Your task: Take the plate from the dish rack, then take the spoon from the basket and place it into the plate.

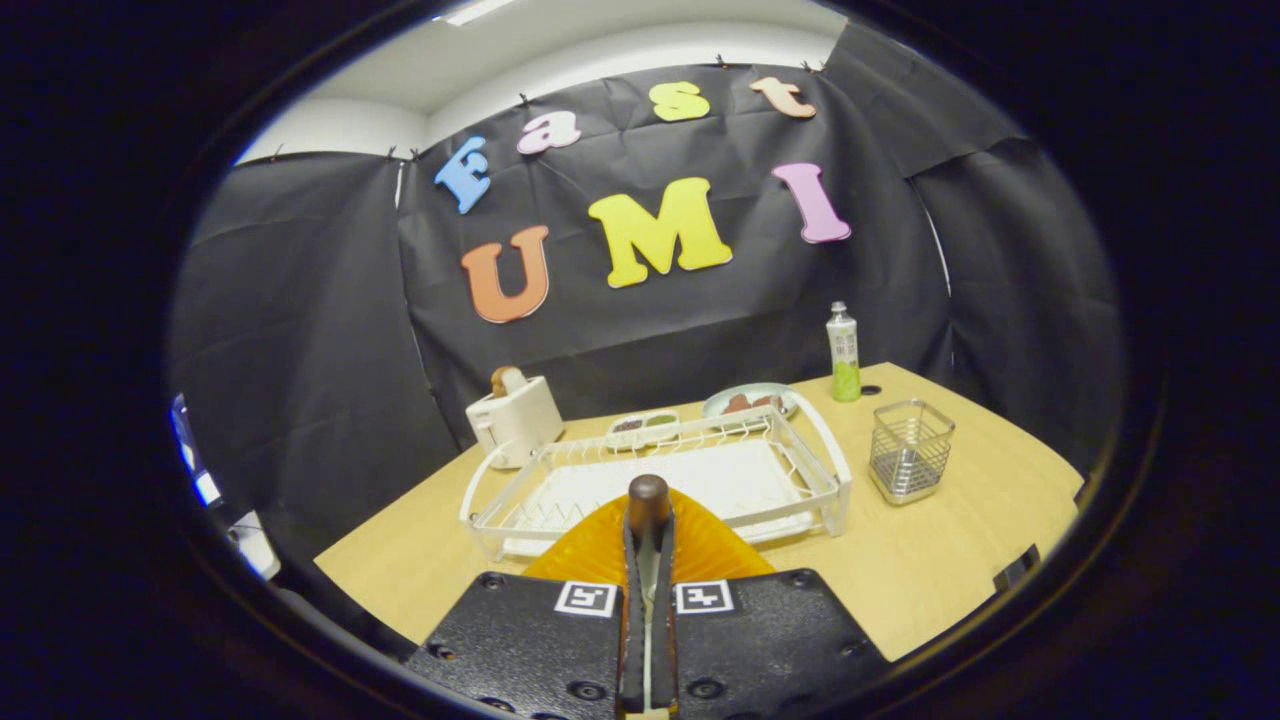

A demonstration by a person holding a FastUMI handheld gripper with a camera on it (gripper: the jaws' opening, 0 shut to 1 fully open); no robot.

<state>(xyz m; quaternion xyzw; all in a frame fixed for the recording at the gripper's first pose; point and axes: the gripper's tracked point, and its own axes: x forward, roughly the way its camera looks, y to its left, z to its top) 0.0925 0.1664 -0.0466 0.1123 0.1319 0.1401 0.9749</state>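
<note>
The gripper [648, 560] has its fingers squeezed on the spoon [648, 505] (brown end sticking up) right over the orange plate [590, 550], prob. to drop it in; dish rack [700, 480] & basket [908, 450] sit beyond.

Gripper view: fisheye camera mounted behind the gripper [648, 560], raised above the table's [930, 570] near edge, facing forward and slightly down along the fingers toward the dish rack [660, 475], which sits near, just beyond them.
</note>
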